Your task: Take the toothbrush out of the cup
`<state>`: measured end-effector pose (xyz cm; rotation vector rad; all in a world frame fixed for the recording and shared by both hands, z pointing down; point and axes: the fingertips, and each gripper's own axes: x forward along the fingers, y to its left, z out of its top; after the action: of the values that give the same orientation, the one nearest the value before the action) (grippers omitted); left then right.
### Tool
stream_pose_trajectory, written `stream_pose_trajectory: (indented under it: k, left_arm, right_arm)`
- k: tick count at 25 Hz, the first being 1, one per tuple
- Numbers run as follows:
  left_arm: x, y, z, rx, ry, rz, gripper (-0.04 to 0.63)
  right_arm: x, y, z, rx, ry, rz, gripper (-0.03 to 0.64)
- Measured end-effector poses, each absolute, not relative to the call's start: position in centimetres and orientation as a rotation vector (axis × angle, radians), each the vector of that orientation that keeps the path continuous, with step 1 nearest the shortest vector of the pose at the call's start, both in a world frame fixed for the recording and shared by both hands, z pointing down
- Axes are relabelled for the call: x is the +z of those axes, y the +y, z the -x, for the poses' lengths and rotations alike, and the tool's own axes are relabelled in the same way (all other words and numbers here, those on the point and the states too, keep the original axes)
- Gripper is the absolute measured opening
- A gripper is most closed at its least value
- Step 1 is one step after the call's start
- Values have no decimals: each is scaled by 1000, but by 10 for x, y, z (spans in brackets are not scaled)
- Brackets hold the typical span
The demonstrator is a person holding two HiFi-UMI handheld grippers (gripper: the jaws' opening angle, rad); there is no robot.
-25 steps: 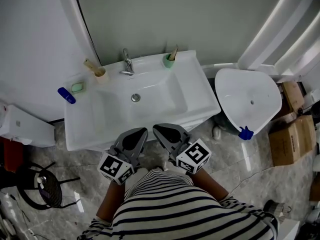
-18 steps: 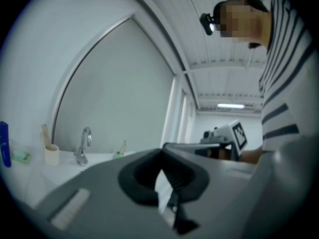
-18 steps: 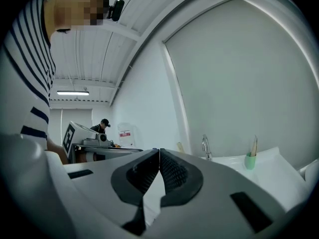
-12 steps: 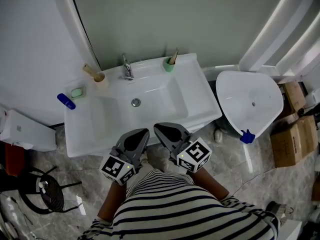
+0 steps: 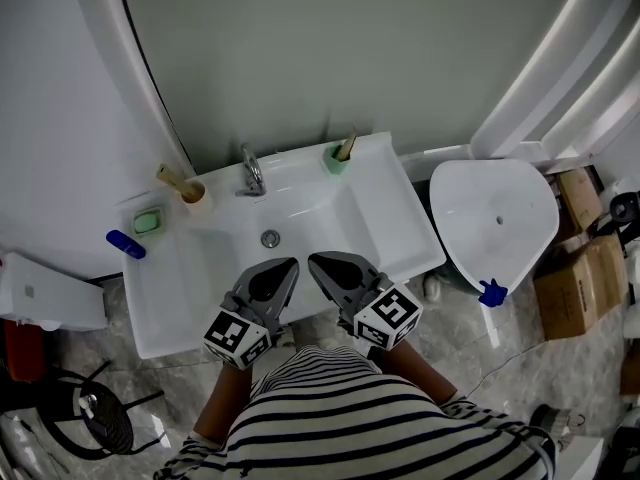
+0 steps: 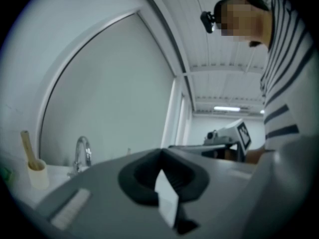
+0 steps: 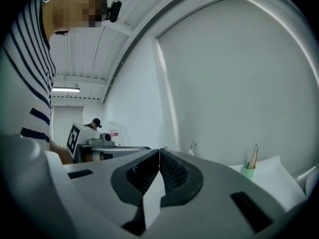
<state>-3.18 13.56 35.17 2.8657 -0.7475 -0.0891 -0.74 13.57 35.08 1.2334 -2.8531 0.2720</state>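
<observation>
A green cup [image 5: 335, 160] with a toothbrush [image 5: 346, 146] leaning in it stands at the back right of the white washbasin [image 5: 200, 298]. The same cup [image 7: 247, 172] and toothbrush [image 7: 253, 156] show in the right gripper view. A beige cup [image 5: 194, 194] with a wooden toothbrush [image 5: 170, 177] stands at the back left; that cup [image 6: 38, 174] also shows in the left gripper view. My left gripper [image 5: 288, 264] and right gripper [image 5: 314, 260] hover side by side over the basin's front edge. Both are shut and hold nothing, well short of either cup.
A chrome tap [image 5: 251, 171] rises at the basin's back between the cups. A green soap dish [image 5: 147, 222] and a blue bottle [image 5: 125, 244] lie at its left. A white toilet [image 5: 495, 218] stands to the right, cardboard boxes [image 5: 570, 288] beyond it.
The basin has slid down in the head view, so both grippers have come from in front of it to over its front edge. Their jaws stay shut.
</observation>
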Motion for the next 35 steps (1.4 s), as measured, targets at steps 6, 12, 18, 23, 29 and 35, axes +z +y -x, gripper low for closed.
stream_pose_trajectory:
  k: [6, 12, 18, 23, 29, 35]
  left_arm:
    - [351, 94, 46, -111, -726, -2869, 8]
    - [356, 65, 60, -122, -685, -2860, 8]
    - [366, 42, 73, -125, -662, -2845, 8]
    - [374, 32, 77, -119, -645, -2831, 8]
    - [377, 20, 82, -138, -651, -2802, 8]
    - [385, 18, 73, -115, -658, -2781, 8]
  right_arm:
    - [351, 97, 22, 258, -2831, -1245, 8]
    - [351, 67, 40, 247, -2809, -1245, 8]
    - [359, 44, 54, 261, -2787, -1243, 8]
    - [365, 32, 60, 280, -2780, -1241, 8]
    - [363, 19, 63, 275, -2770, -1229, 8]
    - [369, 14, 43, 302, -2750, -1252, 8]
